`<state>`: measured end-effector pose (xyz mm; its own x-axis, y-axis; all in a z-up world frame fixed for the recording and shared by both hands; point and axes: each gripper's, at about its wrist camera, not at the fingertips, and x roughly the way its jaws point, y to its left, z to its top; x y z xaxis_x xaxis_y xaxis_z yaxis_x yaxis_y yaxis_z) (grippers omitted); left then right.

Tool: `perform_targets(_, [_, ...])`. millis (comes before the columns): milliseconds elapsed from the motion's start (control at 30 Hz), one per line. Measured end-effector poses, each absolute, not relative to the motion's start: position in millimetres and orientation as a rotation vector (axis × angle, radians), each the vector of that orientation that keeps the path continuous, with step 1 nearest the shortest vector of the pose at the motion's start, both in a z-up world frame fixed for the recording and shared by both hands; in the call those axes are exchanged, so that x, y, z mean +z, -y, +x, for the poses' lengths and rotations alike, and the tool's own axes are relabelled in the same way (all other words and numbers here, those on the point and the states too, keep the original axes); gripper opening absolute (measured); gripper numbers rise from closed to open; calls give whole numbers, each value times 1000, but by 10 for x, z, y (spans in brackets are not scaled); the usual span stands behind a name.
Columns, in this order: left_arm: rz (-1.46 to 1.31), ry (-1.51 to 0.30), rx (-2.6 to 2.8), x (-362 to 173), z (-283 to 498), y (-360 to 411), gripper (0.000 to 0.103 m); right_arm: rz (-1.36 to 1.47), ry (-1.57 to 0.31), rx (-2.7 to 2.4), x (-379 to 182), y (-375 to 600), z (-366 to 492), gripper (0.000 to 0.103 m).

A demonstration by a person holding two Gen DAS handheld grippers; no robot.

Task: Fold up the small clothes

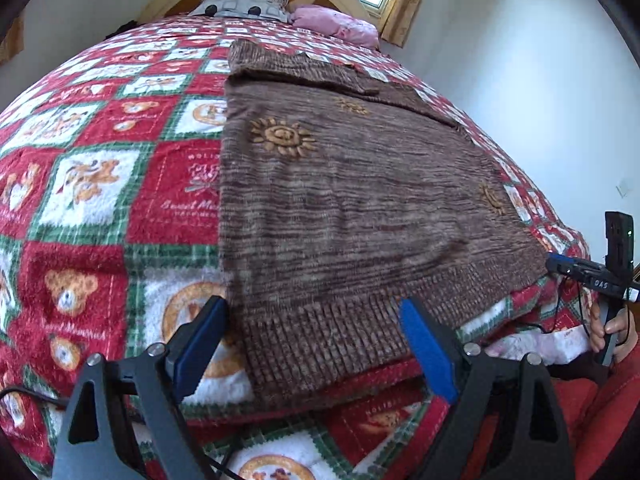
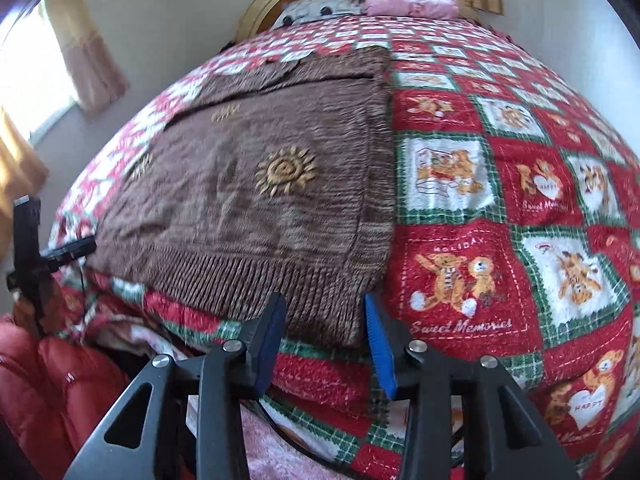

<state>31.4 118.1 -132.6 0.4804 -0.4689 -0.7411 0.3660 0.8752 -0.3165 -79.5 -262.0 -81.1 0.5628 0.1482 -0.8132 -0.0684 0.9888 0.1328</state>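
Note:
A brown knit sweater [image 1: 340,208] with orange sun patterns lies flat on the bed, sleeves folded in, ribbed hem toward me. It also shows in the right wrist view [image 2: 260,200]. My left gripper [image 1: 312,312] is open, its blue-padded fingers [image 1: 200,344] straddling the hem's left corner just above the cloth. My right gripper [image 2: 324,308] is open over the hem's right corner. The right gripper also shows at the far right of the left wrist view [image 1: 592,276].
A red, green and white teddy-bear blanket [image 1: 92,184] covers the bed. A grey pillow [image 1: 240,6] and a pink pillow [image 1: 336,24] lie at the wooden headboard. A white wall [image 1: 520,80] is to the right. Red padded clothing [image 2: 48,380] is near the bed's front edge.

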Motion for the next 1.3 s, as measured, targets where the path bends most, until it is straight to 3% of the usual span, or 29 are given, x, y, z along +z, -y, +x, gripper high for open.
perform_targets(133, [-126,-939,-504,-1341,244,-1205,89,73,-956,137,-846,2572,-797,32])
perform_targets(167, [-116,-946,-511,-1336,227,-1187,88,64,-952,131,-852,2564,-790,24])
perform_targets(233, [-93,-951,-527,-1323,187,-1157,80,57,-955,108,-854,2573,-782,11])
perform_targets(300, [-90,-945,-524,-1328,177,-1156,74,112,-955,118,-856,2659,-771,8])
perform_targets(367, [-120,-945,-522,-1330,196,-1183,61,170,-949,131,-873,2718,-772,7])
perform_targets(433, [-193,-975,-547,-1341,238,-1234,25,206,-944,140,-878,2750,-774,7])
perform_targets(500, [-294,-1023,-567,-1393,302,-1304,15,219,-944,144,-871,2759,-772,7])
perform_targets(600, [-335,-1022,-552,-1397,319,-1346,10,264,-915,166,-834,2772,-786,7])
perform_targets(867, [-385,-941,-577,-1030,486,-1292,9,456,-748,252,-392,2853,-587,7])
perform_targets(1067, [-402,-886,-575,-732,959,-1183,9,566,-708,272,-185,3022,17,6])
perform_targets(1300, [-395,-866,-446,-684,1627,-1096,9,657,-737,207,-314,3250,745,6])
